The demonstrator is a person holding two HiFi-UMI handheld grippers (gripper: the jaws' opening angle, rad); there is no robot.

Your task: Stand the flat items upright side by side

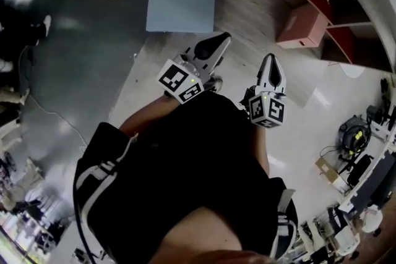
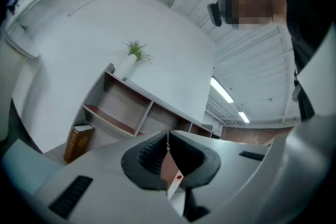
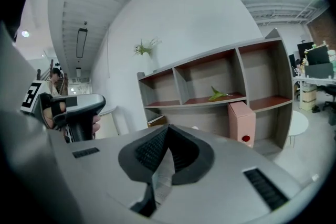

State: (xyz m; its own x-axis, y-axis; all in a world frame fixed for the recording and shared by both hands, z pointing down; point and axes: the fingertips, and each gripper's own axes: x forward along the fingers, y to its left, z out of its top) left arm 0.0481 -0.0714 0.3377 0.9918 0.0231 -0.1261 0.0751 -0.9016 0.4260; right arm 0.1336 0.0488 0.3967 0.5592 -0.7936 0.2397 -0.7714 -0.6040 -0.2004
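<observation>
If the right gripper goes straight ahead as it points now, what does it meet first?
The right gripper would probably meet the shelf unit, left of the pink box; depth is unclear.

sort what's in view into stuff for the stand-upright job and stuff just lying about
Job: shelf unit, pink box file, brown book, left tongs and right tongs, both shut, empty.
Lying about: plant in a white vase, green leaf, grey-blue panel.

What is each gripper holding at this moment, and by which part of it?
Nothing is held. The left gripper and the right gripper both have their fingers closed together, with nothing between them. The pink box stands untouched, apart from both.
</observation>
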